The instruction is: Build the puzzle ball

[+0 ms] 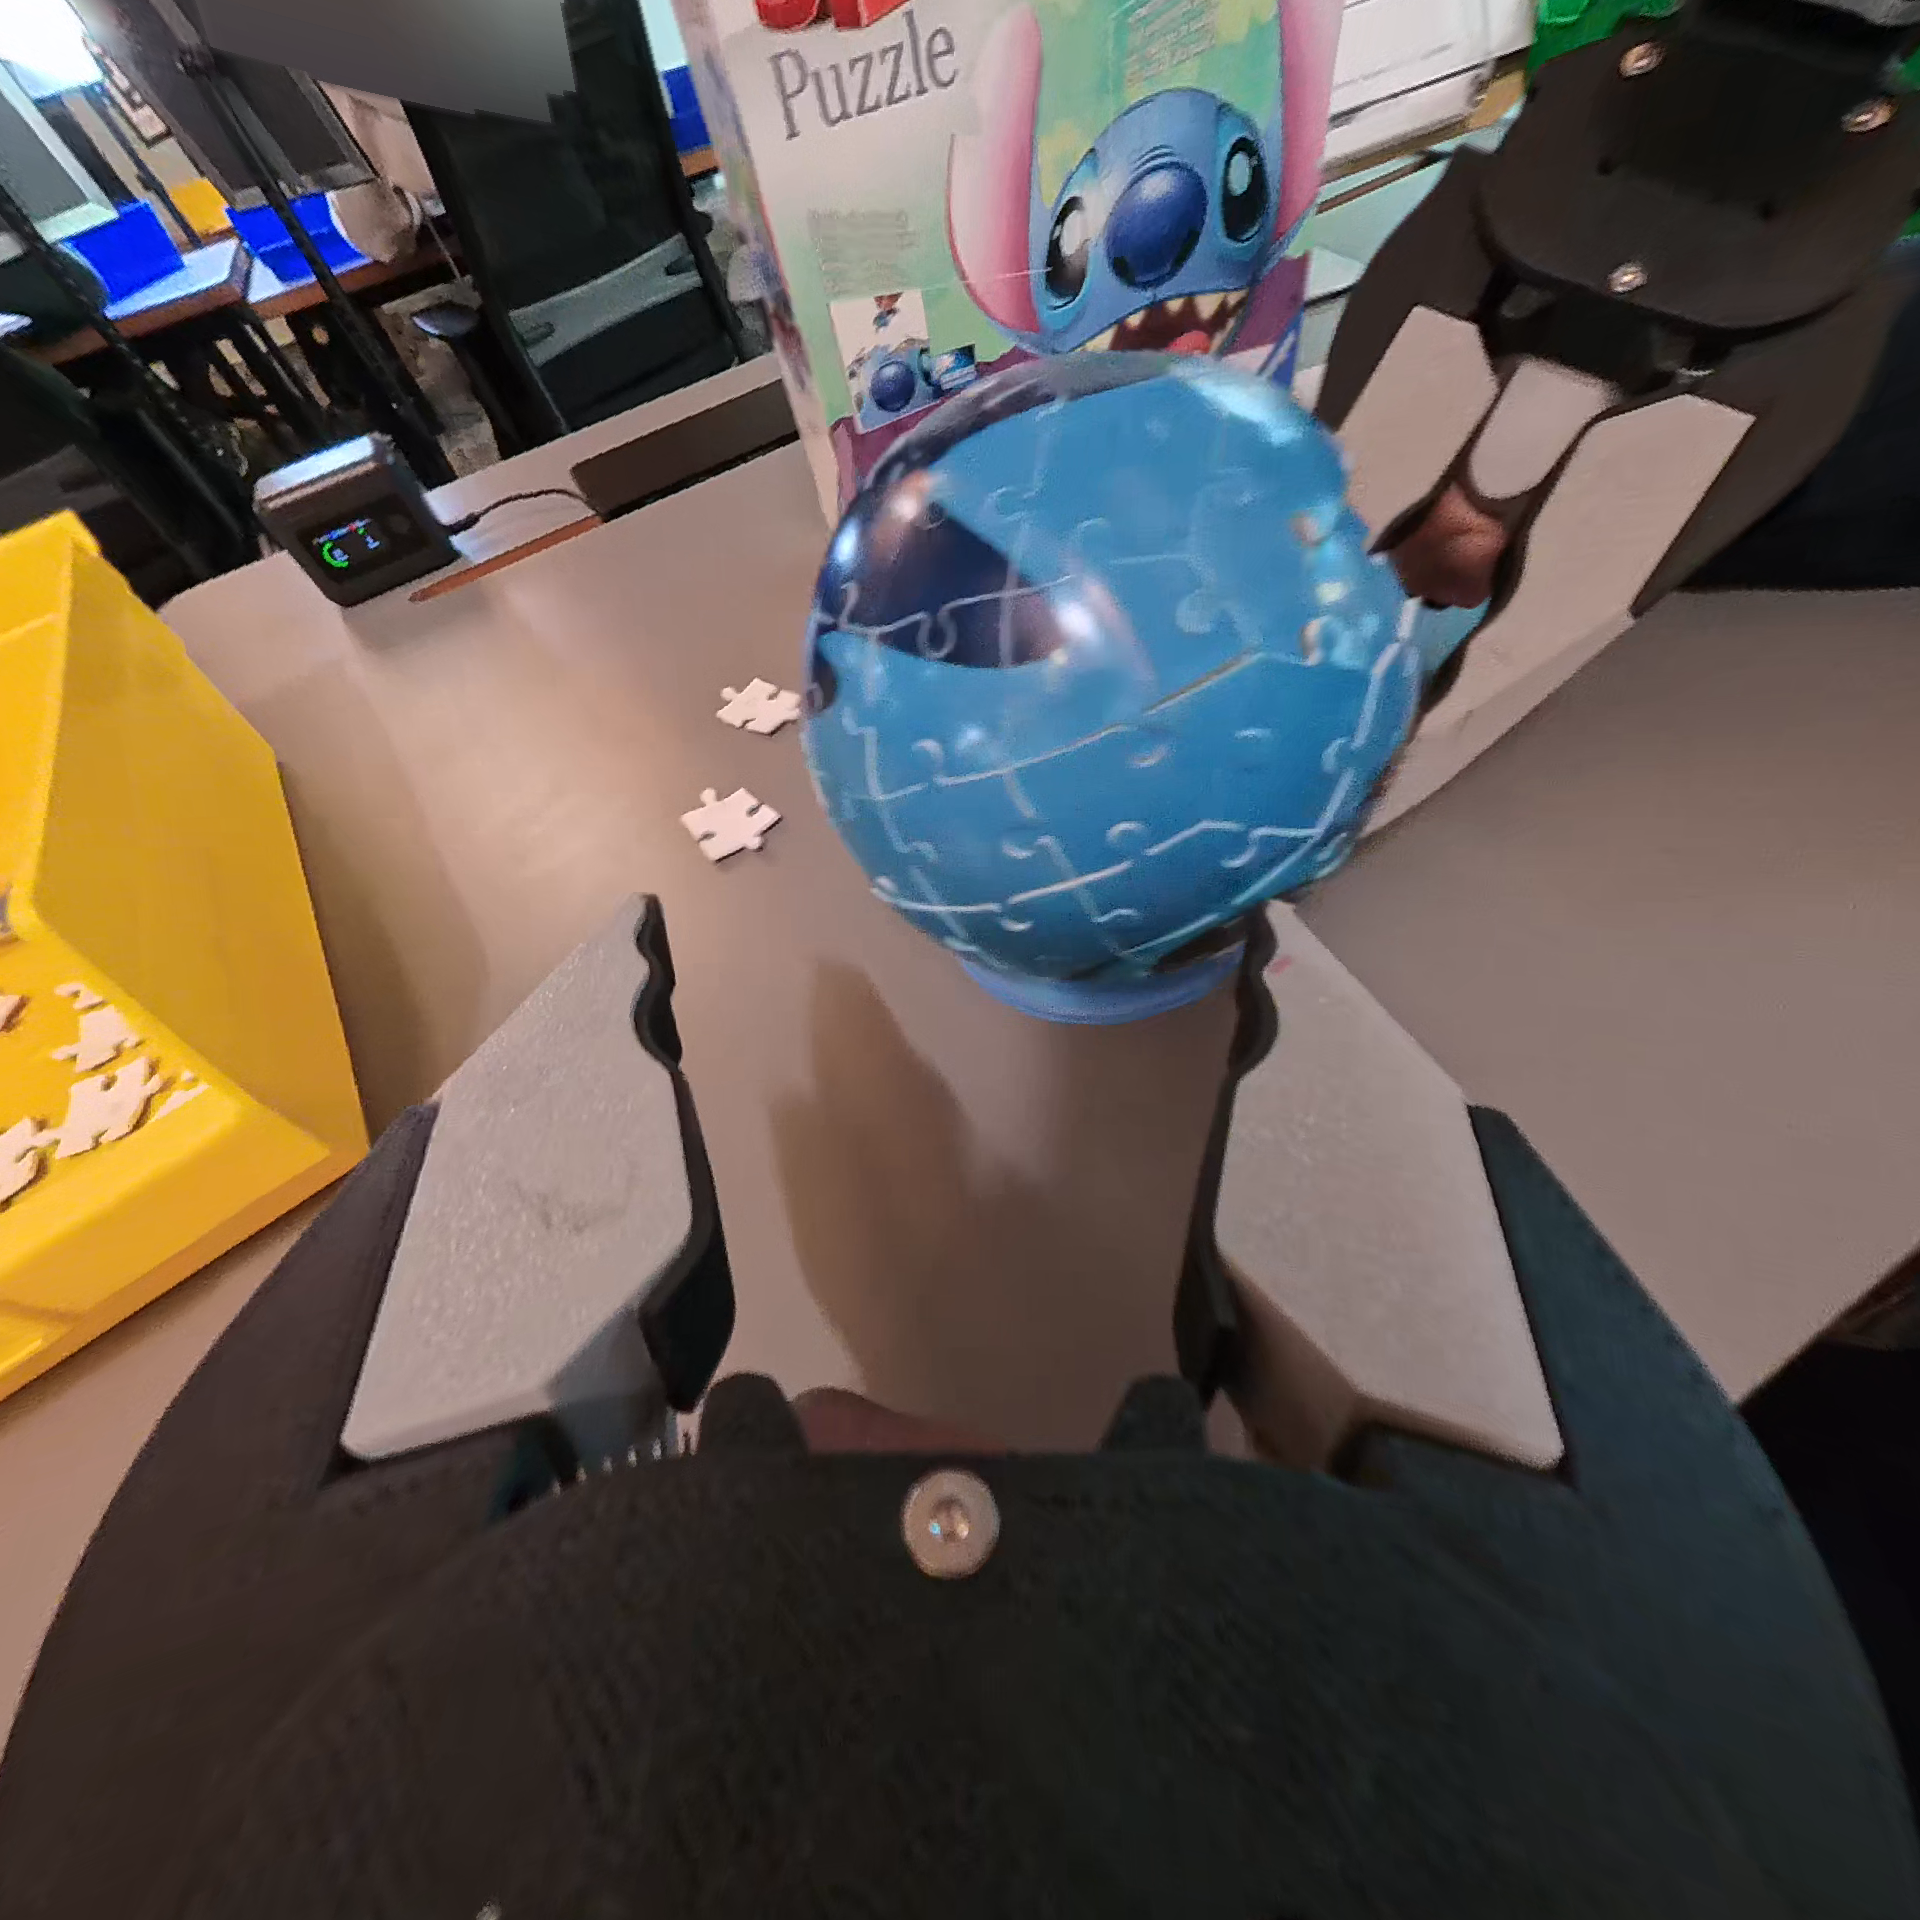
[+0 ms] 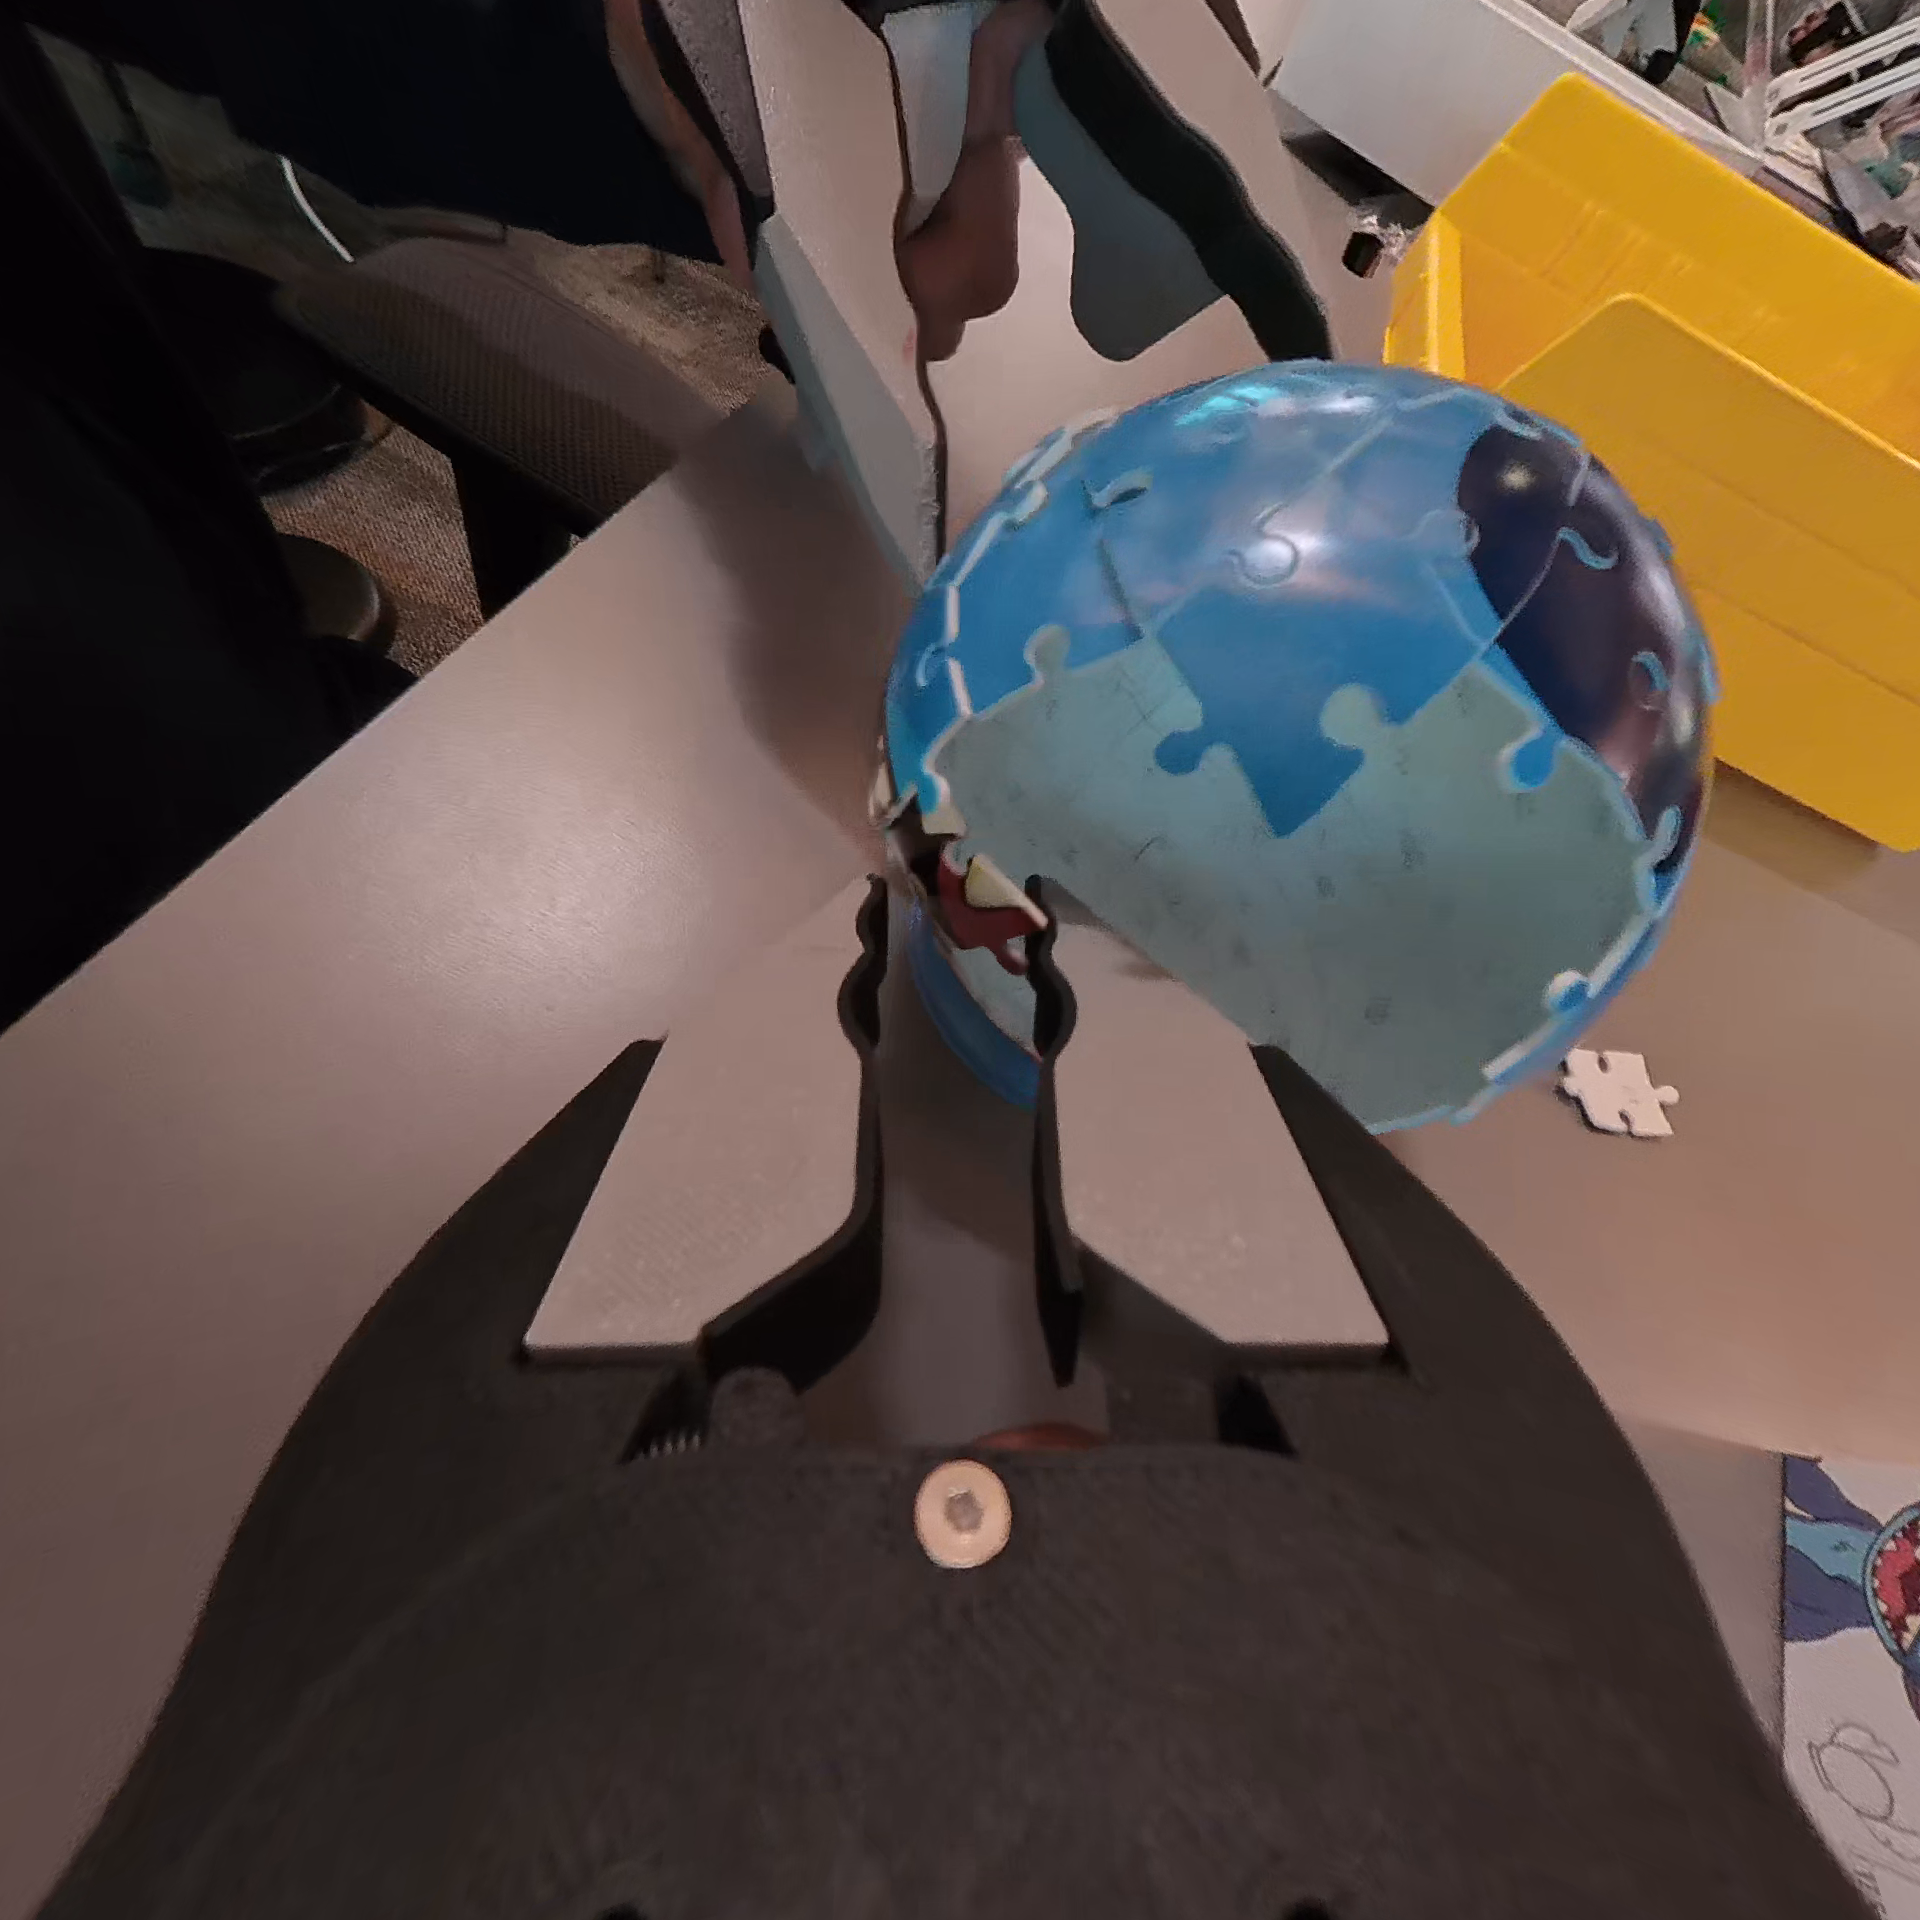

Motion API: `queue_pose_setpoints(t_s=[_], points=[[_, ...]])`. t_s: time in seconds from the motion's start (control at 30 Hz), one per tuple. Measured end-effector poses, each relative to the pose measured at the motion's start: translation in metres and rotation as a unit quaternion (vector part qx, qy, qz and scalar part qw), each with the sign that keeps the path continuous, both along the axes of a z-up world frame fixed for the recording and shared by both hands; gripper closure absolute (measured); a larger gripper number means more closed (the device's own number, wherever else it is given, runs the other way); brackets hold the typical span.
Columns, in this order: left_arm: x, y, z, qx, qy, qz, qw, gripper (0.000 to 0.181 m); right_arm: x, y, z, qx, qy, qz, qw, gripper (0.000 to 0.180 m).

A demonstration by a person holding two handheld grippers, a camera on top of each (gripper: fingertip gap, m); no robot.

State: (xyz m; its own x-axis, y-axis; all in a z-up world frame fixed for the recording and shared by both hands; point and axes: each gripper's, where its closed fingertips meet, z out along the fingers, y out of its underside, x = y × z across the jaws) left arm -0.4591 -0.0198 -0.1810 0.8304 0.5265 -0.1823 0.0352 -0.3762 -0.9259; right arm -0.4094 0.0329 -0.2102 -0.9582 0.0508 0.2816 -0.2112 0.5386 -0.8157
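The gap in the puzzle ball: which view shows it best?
The right wrist view: the puzzle ball faces it with the gap open and jagged-edged. The left wrist view shows only the ball's assembled blue side.

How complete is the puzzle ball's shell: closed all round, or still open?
Still open. The puzzle ball has a large gap showing its pale inner side, and loose white pieces lie on the table.

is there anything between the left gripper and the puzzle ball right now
Nothing visible. The left gripper is open, and only bare table lies between its fingers and the puzzle ball; the two loose white pieces lie off to the left.
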Motion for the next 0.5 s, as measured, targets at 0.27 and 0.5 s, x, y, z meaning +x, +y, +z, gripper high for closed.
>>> queue_pose_setpoints(t_s=[0.27, 0.5], points=[[0.008, 0.018, 0.003, -0.046, 0.048, -0.01, 0.998, 0.072, 0.005, -0.005, 0.003, -0.005, 0.001, 0.011, 1.0, 0.169], [0.007, 0.022, -0.003, -0.046, 0.042, -0.016, 0.998, 0.071, 0.004, -0.005, 0.001, 0.001, 0.002, 0.011, 1.0, 0.163]])
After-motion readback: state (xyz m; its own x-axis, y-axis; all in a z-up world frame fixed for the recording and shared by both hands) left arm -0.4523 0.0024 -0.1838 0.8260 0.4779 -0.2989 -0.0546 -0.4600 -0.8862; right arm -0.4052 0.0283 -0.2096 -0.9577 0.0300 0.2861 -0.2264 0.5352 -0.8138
